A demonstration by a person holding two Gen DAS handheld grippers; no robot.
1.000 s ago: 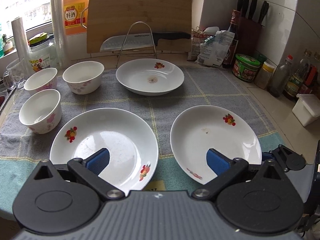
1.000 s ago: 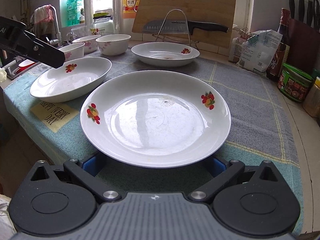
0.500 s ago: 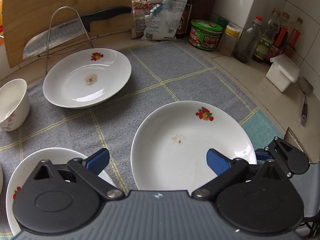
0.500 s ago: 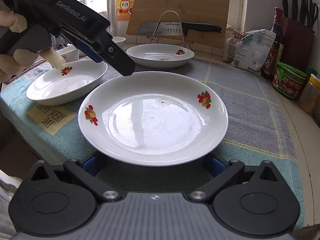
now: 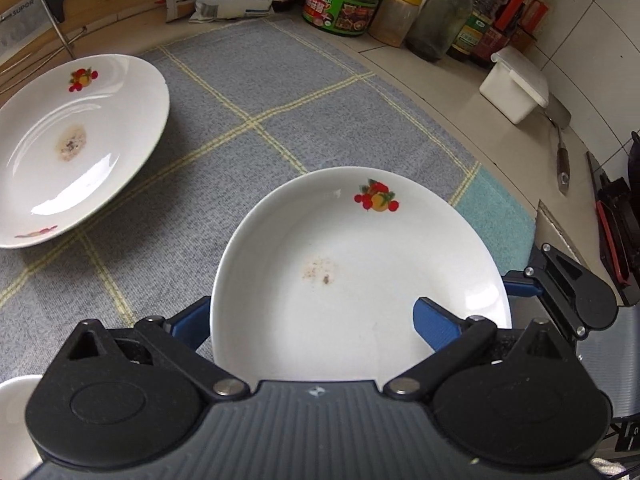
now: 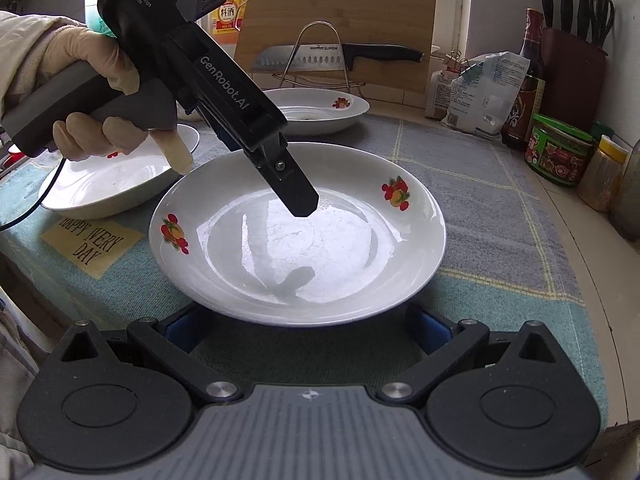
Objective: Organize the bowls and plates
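A white plate with fruit prints (image 5: 360,256) (image 6: 304,236) lies on the grey checked cloth in front of both grippers. My left gripper (image 5: 312,320) is open and straddles its near-left rim: one blue finger (image 5: 436,322) is over the plate's inside, the other outside and below the rim. In the right wrist view the left gripper (image 6: 296,196) reaches down over the plate. My right gripper (image 6: 304,328) is open, its fingers at cloth level on either side of the plate's near rim. A second plate (image 5: 72,140) (image 6: 316,110) sits behind, a third plate (image 6: 116,176) to the left.
A cutting board (image 6: 336,24) and knife on a wire rack (image 6: 340,56) stand at the back. Jars and bottles (image 5: 432,16), a white box (image 5: 514,92) and a spatula (image 5: 562,152) line the right counter. A bowl rim (image 5: 16,412) shows at lower left.
My left gripper has swung right and come down over the front right plate, so its fingers now straddle the rim. The right gripper has stayed at that plate's near edge.
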